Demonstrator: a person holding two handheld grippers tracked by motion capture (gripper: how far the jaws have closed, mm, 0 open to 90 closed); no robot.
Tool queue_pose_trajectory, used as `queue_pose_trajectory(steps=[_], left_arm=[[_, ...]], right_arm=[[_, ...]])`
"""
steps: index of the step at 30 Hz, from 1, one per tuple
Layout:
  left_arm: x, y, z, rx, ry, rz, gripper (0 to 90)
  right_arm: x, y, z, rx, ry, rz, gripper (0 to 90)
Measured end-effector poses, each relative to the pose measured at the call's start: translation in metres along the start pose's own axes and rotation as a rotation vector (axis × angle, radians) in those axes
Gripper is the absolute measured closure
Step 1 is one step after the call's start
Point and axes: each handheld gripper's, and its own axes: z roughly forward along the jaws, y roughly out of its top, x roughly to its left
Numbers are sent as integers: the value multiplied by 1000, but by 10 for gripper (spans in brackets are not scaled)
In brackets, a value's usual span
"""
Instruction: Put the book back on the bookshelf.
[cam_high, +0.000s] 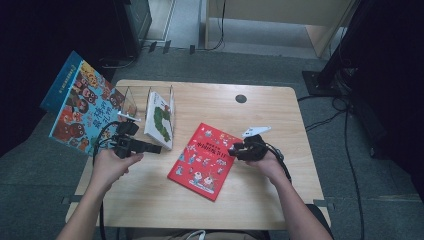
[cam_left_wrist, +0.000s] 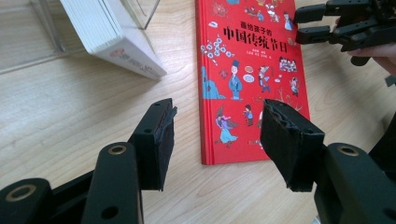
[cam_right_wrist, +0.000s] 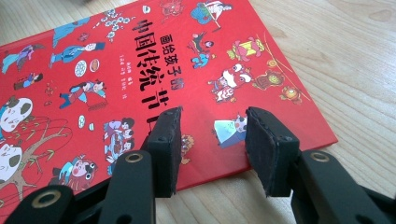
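Your red hardcover picture book (cam_high: 203, 161) w/ Chinese title lies flat on the light wooden table (cam_high: 260, 200), about mid-table, angled, between your two hands.

Your right gripper (cam_high: 234, 150) sits at the book's right edge; in the right gripper view its jaws stand apart over the cover's edge, pads (cam_right_wrist: 166, 149) clear of the book, nothing clamped — released. In the left gripper view you see that same gripper at the book's far corner.

Your left gripper (cam_high: 155, 148) is left of the book, apart from it, pointing toward it. In the left gripper view its jaws are spread, table and the book's near edge showing between them, nothing held — released too.

Behind the left gripper, a white-covered book (cam_high: 161, 118) w/ green caterpillar picture leans in a clear acrylic book stand (cam_high: 131, 95) at the table's back-left. A big blue-spined picture book (cam_high: 82, 105) w/ cartoon animal faces stands tilted at the stand's left end, overhanging the table's left edge. A small dark round cable hole (cam_high: 241, 98) is at the back of the table.
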Motion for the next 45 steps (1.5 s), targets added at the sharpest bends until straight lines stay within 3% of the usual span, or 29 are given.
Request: queue_pose_trajectory(steps=[11, 18, 30, 38, 45], left_arm=[[1, -9, 26, 14, -21, 16, 450], [1, -15, 43, 36, -12, 25, 448], [-1, -16, 76, 63, -35, 54, 453], [-4, -15, 91, 73, -32, 91, 491], [-5, -15, 99, 70, -29, 97, 548]], right_arm=[[1, -1, 0, -3, -5, -11, 557], [2, -2, 0, -1, -5, -19, 558], [4, -10, -8, -4, -27, -22, 570], [7, -17, -12, 6, -23, -20, 735], [10, -20, -12, 15, -18, -17, 796]])
